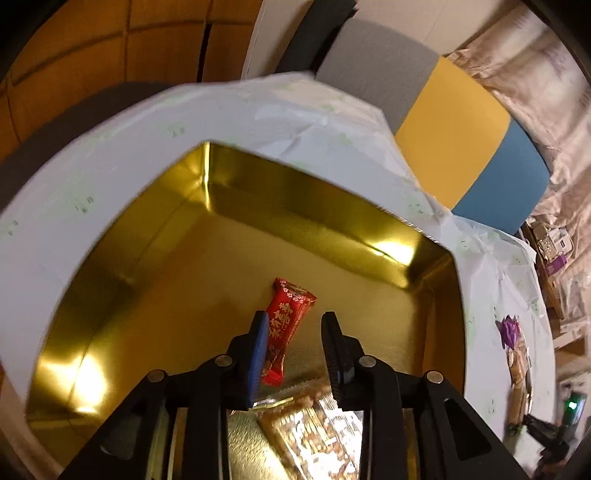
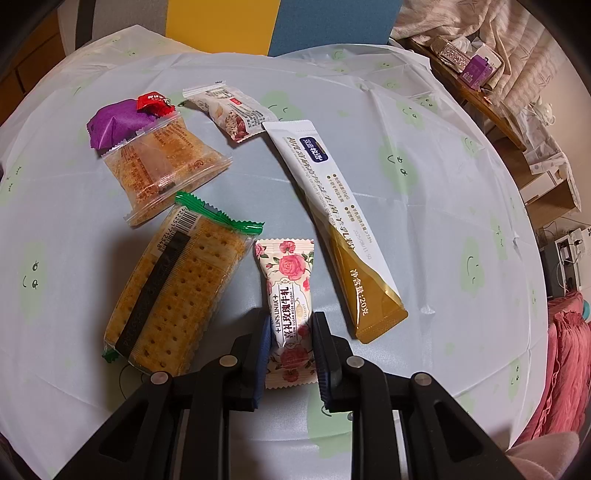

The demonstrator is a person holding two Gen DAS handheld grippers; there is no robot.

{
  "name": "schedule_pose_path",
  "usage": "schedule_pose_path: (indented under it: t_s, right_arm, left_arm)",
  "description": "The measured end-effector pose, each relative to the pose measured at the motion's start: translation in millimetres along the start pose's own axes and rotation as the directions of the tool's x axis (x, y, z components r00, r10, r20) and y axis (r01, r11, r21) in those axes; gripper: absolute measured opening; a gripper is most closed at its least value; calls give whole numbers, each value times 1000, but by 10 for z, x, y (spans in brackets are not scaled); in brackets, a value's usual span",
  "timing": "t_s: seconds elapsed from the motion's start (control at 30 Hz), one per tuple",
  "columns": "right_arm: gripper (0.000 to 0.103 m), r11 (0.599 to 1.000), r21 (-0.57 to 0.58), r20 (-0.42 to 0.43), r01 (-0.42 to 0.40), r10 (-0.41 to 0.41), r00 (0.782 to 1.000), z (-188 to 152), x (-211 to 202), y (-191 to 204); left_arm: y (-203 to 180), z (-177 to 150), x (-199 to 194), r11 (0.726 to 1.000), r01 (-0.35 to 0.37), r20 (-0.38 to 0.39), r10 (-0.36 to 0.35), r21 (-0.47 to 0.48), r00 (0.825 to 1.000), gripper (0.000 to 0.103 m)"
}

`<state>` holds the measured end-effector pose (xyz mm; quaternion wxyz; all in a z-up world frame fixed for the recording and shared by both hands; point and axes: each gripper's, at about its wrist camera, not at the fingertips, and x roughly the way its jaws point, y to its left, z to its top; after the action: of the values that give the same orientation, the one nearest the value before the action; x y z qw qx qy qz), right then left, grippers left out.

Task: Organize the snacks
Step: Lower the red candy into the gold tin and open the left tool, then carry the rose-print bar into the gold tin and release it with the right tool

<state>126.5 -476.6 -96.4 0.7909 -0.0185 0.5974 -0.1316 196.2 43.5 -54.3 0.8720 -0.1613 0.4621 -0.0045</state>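
In the left wrist view my left gripper (image 1: 295, 325) points down into a gold tin (image 1: 295, 192). A red candy wrapper (image 1: 286, 317) hangs between its jaws against the left blue pad, and the right finger stands clear of it. A clear pack of brown snack (image 1: 310, 417) lies in the tin below. In the right wrist view my right gripper (image 2: 291, 328) is shut on a rose-printed nougat packet (image 2: 290, 295) that lies on the tablecloth (image 2: 443, 184).
On the cloth lie a green-edged cracker pack (image 2: 177, 288), a long white and gold sachet (image 2: 340, 221), a clear pastry pack (image 2: 162, 162), a purple packet (image 2: 110, 123), a small red candy (image 2: 153, 101) and a white packet (image 2: 231, 110). A yellow and blue chair (image 2: 258, 22) stands behind.
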Motion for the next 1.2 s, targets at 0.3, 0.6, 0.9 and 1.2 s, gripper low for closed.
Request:
schedule_pose_path:
  t_s: [0.3, 0.6, 0.9, 1.2]
  right_arm:
    - [22, 1000, 13, 0, -4, 4, 1000, -2, -16, -7]
    - [21, 999, 47, -8, -20, 20, 1000, 7, -34, -91]
    - [21, 991, 131, 70, -8, -1, 998, 4, -247, -225]
    - [21, 980, 80, 240, -181, 158, 958, 31, -903, 93]
  left_arm:
    - [-380, -478, -540, 977, 68, 113, -92, 202, 989, 31]
    - [-751, -1026, -770, 913, 143, 92, -191, 383, 977, 31]
    - [-710, -1274, -875, 910, 127, 102, -181, 395, 978, 32]
    - [-467, -1227, -909, 945, 84, 166, -143, 317, 976, 32]
